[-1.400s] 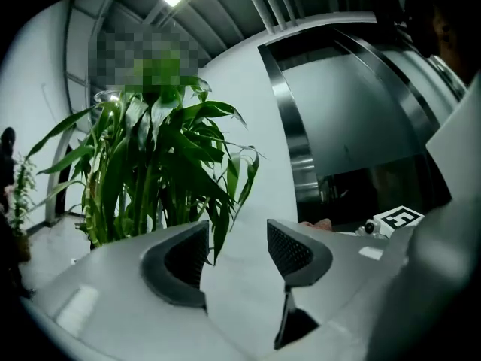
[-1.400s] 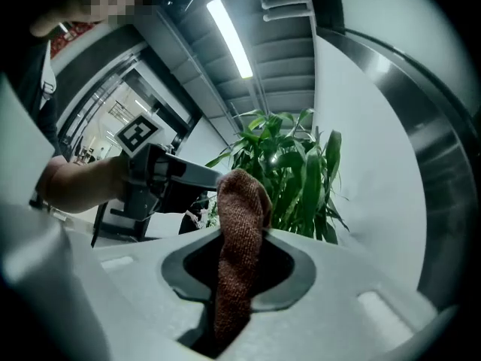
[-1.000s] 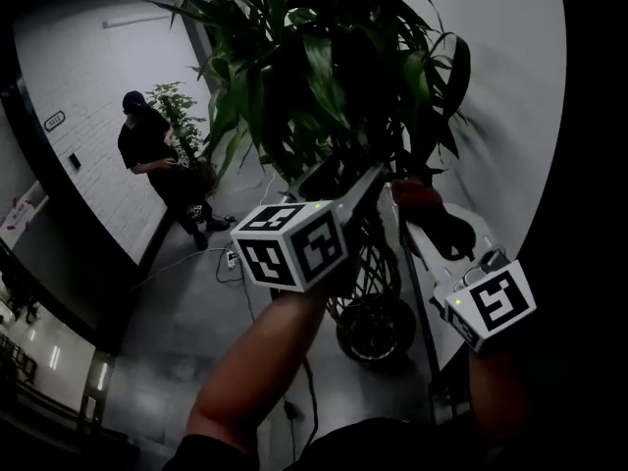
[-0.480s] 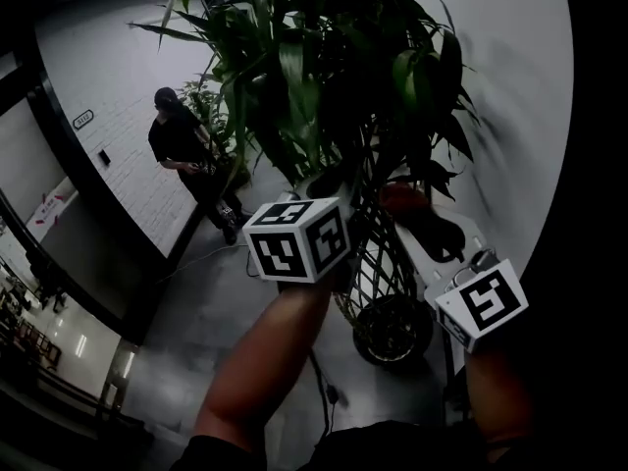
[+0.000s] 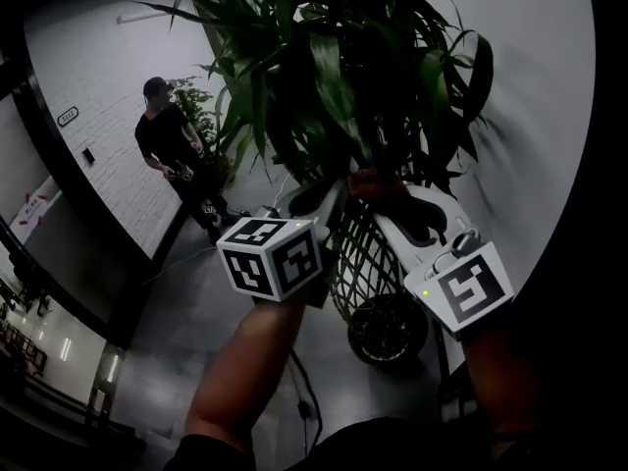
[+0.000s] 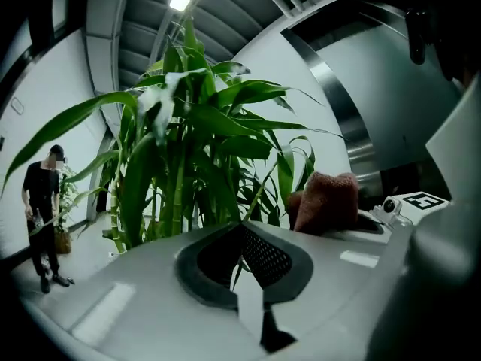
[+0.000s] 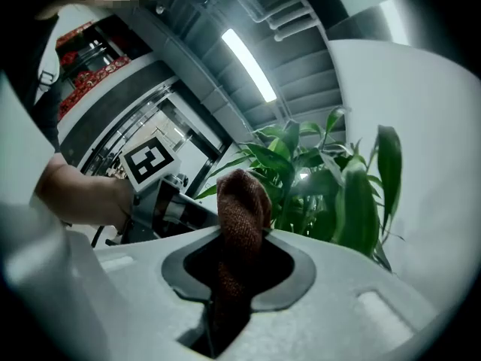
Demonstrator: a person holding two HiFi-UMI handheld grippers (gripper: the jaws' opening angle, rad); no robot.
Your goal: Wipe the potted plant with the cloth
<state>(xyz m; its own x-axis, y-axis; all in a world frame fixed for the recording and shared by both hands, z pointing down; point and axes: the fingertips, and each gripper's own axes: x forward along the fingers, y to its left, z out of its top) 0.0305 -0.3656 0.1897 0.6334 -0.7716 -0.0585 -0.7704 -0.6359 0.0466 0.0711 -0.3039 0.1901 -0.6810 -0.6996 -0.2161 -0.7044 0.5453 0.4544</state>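
The left gripper [image 6: 252, 303] has just had its jaws closed together. A thin leaf [image 6: 239, 266] is seen running into their opening, but a pinch cannot be confirmed. The brown cloth [image 7: 242, 201] is clenched in the right gripper [image 7: 225, 299] and held up near the potted plant [image 5: 324, 57], just right of the left gripper.

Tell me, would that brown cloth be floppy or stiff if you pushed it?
Probably floppy: the cloth bulges in a soft rounded fold above the right gripper pinching it. It looks knitted and fuzzy, so likely not slippery. It seems light, as a pinch alone holds it up.
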